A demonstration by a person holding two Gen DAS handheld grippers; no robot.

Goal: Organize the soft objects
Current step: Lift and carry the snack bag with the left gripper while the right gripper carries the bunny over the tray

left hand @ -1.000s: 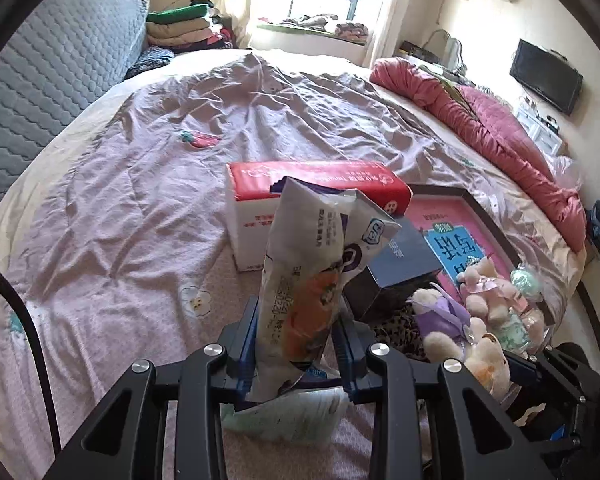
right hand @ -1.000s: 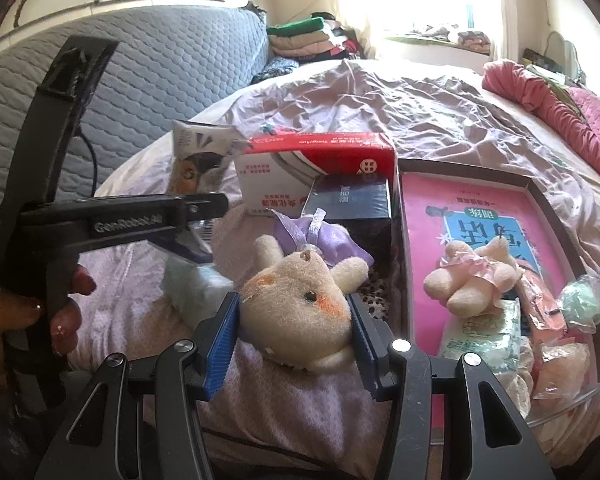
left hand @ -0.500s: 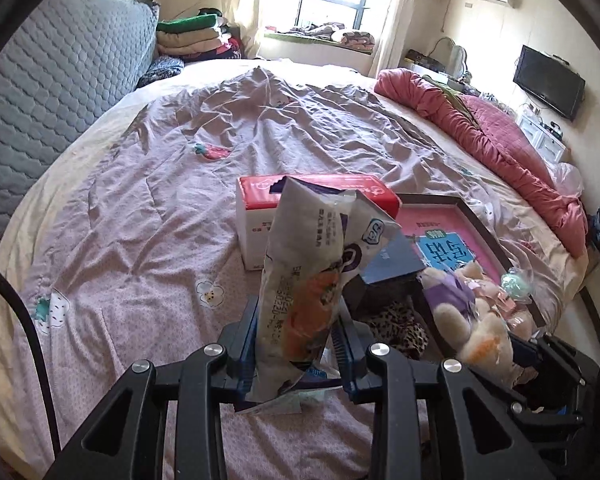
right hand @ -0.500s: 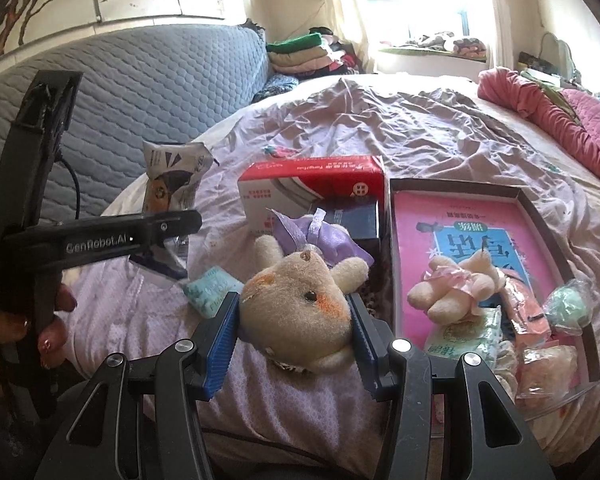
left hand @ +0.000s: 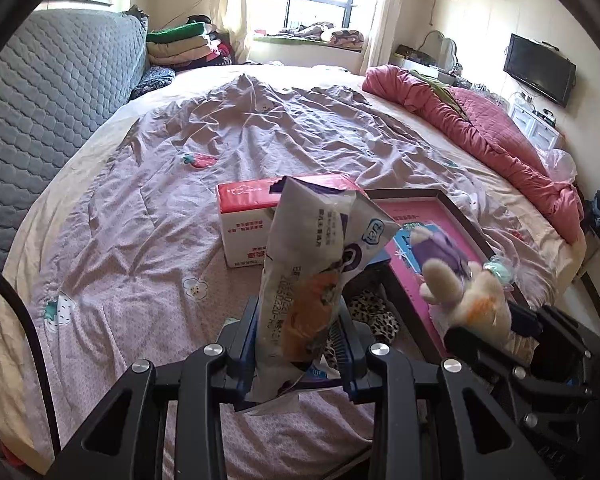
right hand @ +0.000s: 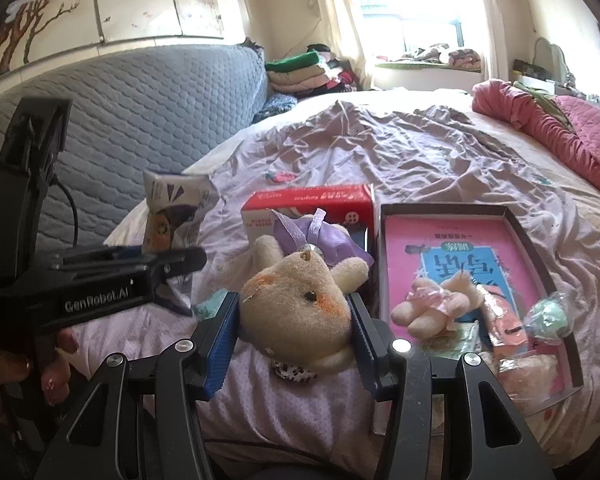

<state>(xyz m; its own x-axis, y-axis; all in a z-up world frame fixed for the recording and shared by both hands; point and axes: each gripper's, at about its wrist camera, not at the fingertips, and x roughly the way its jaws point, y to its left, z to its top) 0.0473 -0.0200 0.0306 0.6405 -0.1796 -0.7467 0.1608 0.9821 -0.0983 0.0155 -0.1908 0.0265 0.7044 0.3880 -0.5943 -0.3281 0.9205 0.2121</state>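
My left gripper (left hand: 298, 336) is shut on a crinkly white snack packet (left hand: 308, 264) and holds it upright above the bed. The same gripper and packet (right hand: 172, 216) show at the left of the right wrist view. My right gripper (right hand: 294, 320) is shut on a beige plush bear in a purple dress (right hand: 300, 292), held above the bed's near edge; the bear also shows in the left wrist view (left hand: 460, 292). A shallow dark box with a pink base (right hand: 516, 224) lies to the right, holding a small pink-dressed plush (right hand: 432, 308) and several wrapped soft items.
A red and white tissue box (left hand: 248, 216) stands on the purple bedsheet beside the pink box. A leopard-print item (left hand: 374, 316) lies below the packet. A rolled pink quilt (left hand: 480, 136) runs along the right. A grey padded headboard (left hand: 40, 92) is at the left.
Both grippers have risen and pulled back from the bed, each keeping its hold. The boxes look smaller and farther. The bear has tilted slightly in the right gripper.
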